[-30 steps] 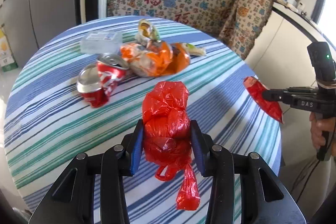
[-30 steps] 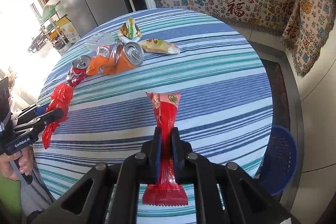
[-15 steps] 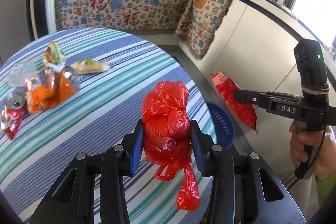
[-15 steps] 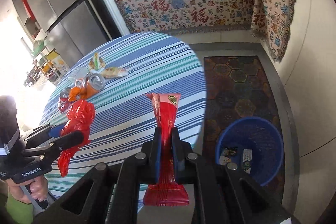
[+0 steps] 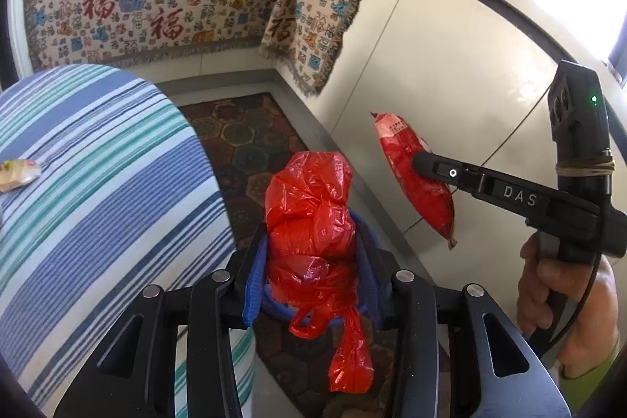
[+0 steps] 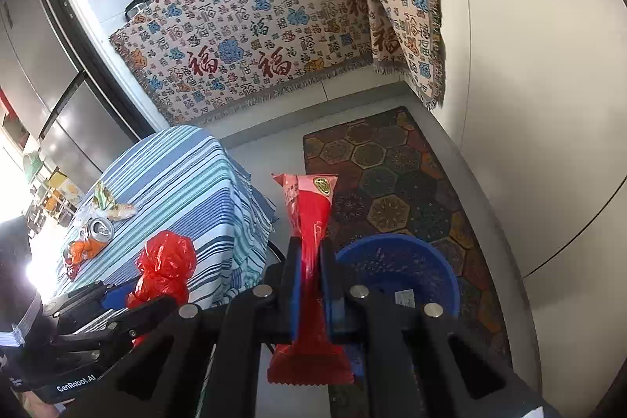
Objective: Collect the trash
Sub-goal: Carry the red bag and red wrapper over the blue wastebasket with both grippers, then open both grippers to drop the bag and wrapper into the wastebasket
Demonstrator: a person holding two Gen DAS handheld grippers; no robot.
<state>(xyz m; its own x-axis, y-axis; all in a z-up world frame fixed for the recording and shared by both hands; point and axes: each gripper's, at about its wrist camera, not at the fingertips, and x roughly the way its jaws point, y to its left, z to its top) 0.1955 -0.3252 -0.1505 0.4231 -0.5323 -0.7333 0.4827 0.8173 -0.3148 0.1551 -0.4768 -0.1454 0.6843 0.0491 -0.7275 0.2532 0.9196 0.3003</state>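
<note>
We see our right gripper (image 6: 310, 285) with its fingers (image 6: 294, 285) pinching a red snack wrapper (image 6: 309, 222) upright above the blue basket (image 6: 439, 261) on the patterned floor mat (image 6: 392, 167). At left, our left gripper (image 6: 129, 304) clamps a crumpled red plastic bag (image 6: 164, 273) beside the striped desk (image 6: 188, 175).
</note>
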